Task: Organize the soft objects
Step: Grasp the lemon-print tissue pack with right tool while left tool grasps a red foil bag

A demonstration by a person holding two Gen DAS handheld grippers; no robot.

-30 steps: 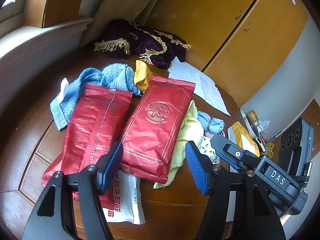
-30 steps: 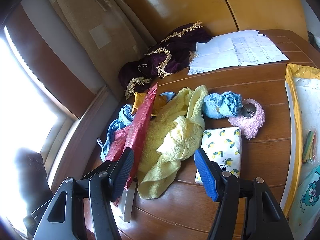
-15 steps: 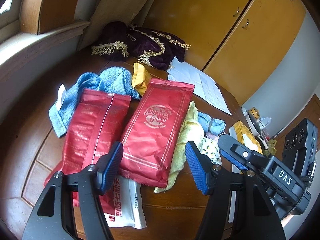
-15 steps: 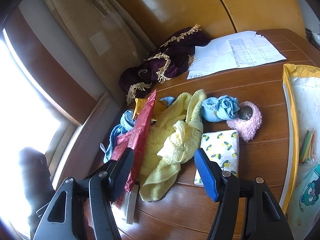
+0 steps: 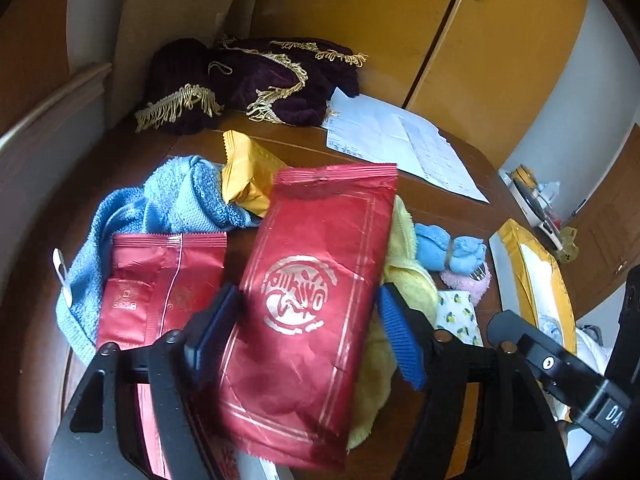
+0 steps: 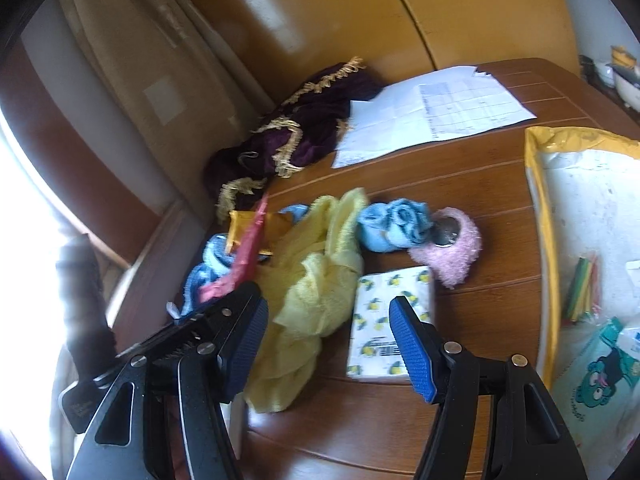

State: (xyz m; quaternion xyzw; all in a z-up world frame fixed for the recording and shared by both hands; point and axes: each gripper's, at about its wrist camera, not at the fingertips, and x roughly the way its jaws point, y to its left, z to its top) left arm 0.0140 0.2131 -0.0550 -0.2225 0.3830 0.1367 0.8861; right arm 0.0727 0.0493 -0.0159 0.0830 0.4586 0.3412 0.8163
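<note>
1. Your left tool (image 5: 308, 336) has its blue pads spread wide, one on each side of the large red packet (image 5: 316, 304). Whether either pad touches the foil is hard to judge from this angle, so I cannot say it has hold of anything.
2. Far left on the worktop (image 5: 448, 208) lies a blue towel (image 5: 176, 200), rumpled, with a white tag at its left edge.
3. On the towel's near edge rests a second red packet (image 5: 160, 280), back seam up, its long axis running away from you.
4. The large red packet is a glossy, creased foil pouch with a round silver emblem and silver border lines. Its long axis runs from near you up and slightly right, crimped top edge farthest away. It overlaps the yellow towel (image 6: 316, 292) on its right.
5. A small yellow sachet (image 5: 248, 176) sits behind it, touching the blue towel.
6. The yellow towel is bunched, lying lengthwise away from you.
7. Your right tool (image 6: 328, 344) is wide open and holds nothing, hovering over the yellow towel's near end and the lemon-print tissue pack (image 6: 392, 320).
8. Beyond the pack lie a rolled blue cloth (image 6: 396, 224) and, touching it, a pink fluffy piece (image 6: 456, 252).
9. Rightmost lies a yellow-edged bag (image 6: 540, 216).
</note>
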